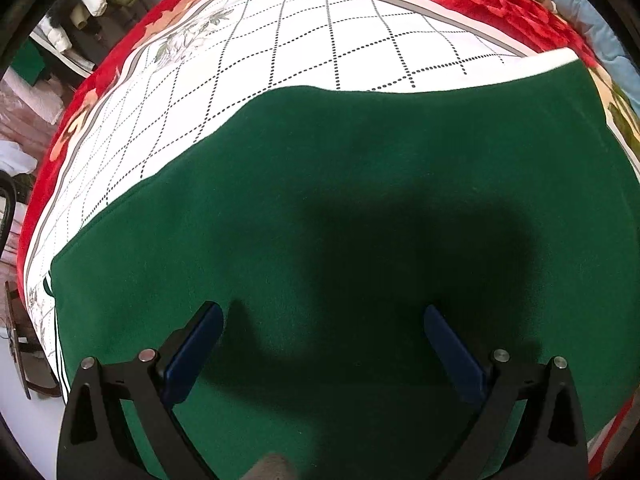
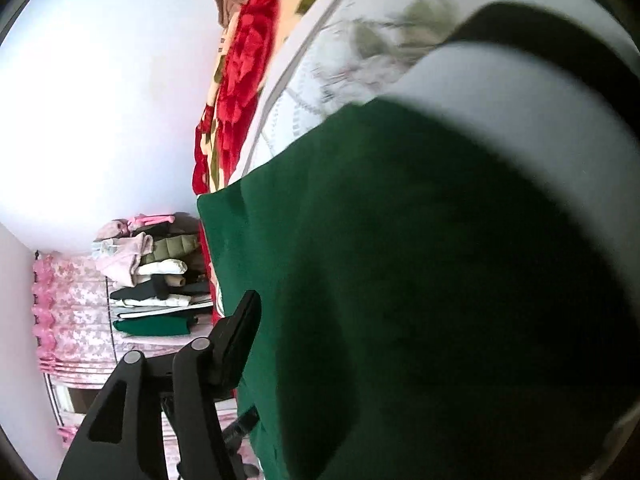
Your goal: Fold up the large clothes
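Spread over a red floral blanket, a white sheet with a dotted diamond grid is covering the bed. We are holding the left gripper with its jaws standing wide, the dark green fleece garment lying flat beneath and ahead of them. Our right gripper is showing one finger only; green cloth is hiding the rest, so we cannot tell its grip. Folded clothes are piled beyond.
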